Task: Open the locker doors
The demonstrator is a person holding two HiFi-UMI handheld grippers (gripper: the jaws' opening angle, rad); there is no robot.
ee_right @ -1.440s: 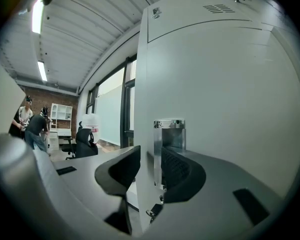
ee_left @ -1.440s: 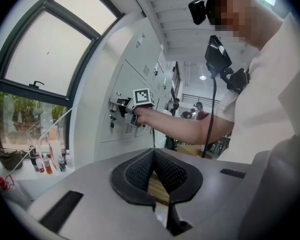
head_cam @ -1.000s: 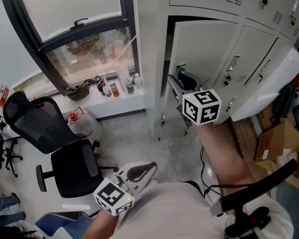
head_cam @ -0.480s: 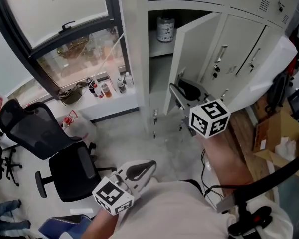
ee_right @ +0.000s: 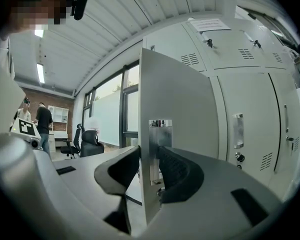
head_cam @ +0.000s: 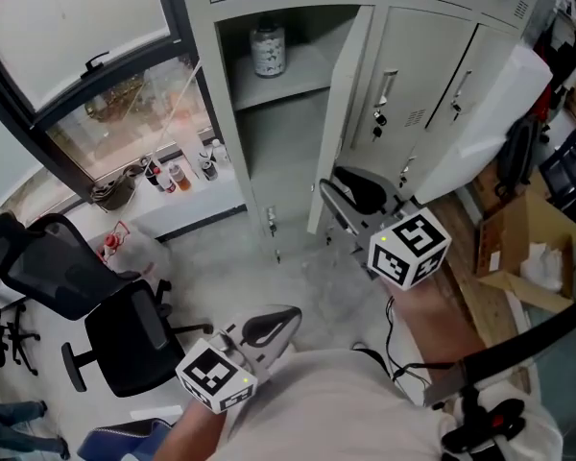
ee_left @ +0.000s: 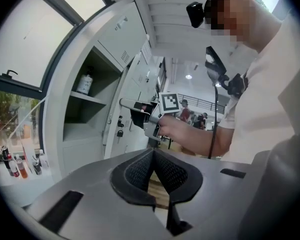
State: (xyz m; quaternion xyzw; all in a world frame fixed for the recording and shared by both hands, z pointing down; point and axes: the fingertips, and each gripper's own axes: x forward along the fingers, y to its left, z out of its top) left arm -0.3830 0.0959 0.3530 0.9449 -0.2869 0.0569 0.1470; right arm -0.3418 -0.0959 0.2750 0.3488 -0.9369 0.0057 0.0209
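The grey locker door (head_cam: 350, 104) stands swung well out, showing a shelf with a jar (head_cam: 267, 48) inside. My right gripper (head_cam: 350, 192) is at the door's free edge. In the right gripper view the door edge (ee_right: 175, 99) and its chrome handle plate (ee_right: 159, 134) sit between the pads, and the right gripper (ee_right: 149, 154) is shut on the door; its jaws have just eased open a little. My left gripper (head_cam: 280, 323) hangs low near my body, away from the lockers. The left gripper (ee_left: 152, 153) is shut with nothing in it.
Two closed locker doors (head_cam: 413, 75) stand to the right of the open one, and a white panel (head_cam: 490, 133) leans beside them. A black office chair (head_cam: 106, 305) is at the left. Small bottles (head_cam: 178, 173) line the window ledge. A cardboard box (head_cam: 518, 248) lies at the right.
The locker door has swung wider open with my right gripper on its edge, moving toward me. The shelf and jar have come into sight. The left gripper has stayed low.
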